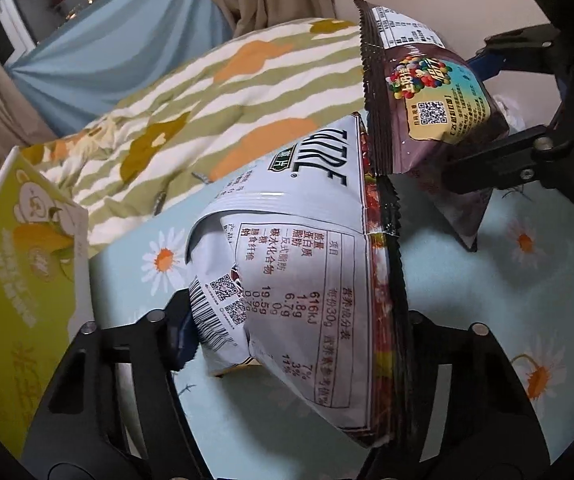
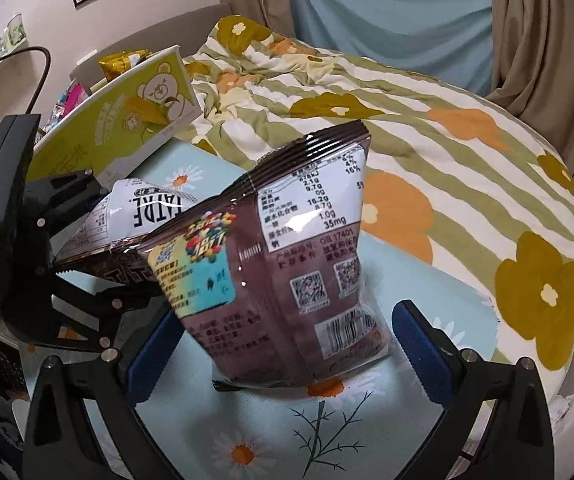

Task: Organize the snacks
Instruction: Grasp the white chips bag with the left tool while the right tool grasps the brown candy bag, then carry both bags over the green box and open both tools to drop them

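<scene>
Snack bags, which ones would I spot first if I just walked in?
The brown snack bag stands out, lifted over the daisy-print table between the right gripper fingers. Beside it, the white snack bag fills the left gripper. Behind them stands a yellow bear box.

You have two snack bags in view: one white bag [image 1: 287, 264] and one dark brown bag [image 2: 287, 264]. You have one yellow-green carton [image 2: 115, 128], with one gold packet [image 2: 121, 62] behind it. Two grippers are present.
</scene>
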### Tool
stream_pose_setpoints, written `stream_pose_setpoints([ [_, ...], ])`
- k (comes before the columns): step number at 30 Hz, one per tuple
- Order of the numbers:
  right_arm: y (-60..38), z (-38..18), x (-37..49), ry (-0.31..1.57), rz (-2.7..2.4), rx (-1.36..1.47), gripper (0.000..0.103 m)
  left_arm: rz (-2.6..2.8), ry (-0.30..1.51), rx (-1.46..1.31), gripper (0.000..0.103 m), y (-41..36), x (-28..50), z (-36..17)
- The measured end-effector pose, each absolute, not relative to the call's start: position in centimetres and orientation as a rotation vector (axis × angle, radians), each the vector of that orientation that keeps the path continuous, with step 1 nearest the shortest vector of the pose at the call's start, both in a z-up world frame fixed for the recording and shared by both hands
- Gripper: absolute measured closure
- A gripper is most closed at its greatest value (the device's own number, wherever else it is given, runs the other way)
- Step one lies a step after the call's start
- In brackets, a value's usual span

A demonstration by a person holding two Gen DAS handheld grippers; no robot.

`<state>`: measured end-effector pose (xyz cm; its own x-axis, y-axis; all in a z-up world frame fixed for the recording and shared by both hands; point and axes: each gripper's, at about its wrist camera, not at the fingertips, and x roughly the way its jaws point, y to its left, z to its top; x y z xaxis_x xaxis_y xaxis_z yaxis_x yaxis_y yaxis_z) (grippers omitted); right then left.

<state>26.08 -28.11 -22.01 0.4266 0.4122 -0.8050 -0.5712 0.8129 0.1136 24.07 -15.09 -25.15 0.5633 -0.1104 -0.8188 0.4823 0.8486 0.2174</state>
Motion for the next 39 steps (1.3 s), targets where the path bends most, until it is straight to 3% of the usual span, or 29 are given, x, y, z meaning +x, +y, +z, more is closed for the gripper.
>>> stream_pose_setpoints([
  [7,-27.6,-22.1,26.7,0.942,0.628,-0.201,0.017,-0.328,0.955,0.378,0.043,-14.5,23.9,-24.8],
  [14,-27.1,-22.1,27.3,0.953,0.64,-0.223,0.019,-0.27,0.984,0.336,0.044,-13.7,23.2,-24.3],
  [19,-26.4,-22.1,27.2,0.973,0.657,-0.237,0.044,-0.228,0.994,0.302,0.044,-13.0,22.8,-24.0],
  [23,-26.0,-21.5,26.7,0.959,0.651,-0.255,0.051,-0.208,0.988,0.278,0.046,-12.9,22.3,-22.9],
  [39,-23.7,-9.1,24.4,0.83,0.664,-0.141,0.052,-0.085,0.797,0.165,0.047,-8.6,19.8,-10.5],
])
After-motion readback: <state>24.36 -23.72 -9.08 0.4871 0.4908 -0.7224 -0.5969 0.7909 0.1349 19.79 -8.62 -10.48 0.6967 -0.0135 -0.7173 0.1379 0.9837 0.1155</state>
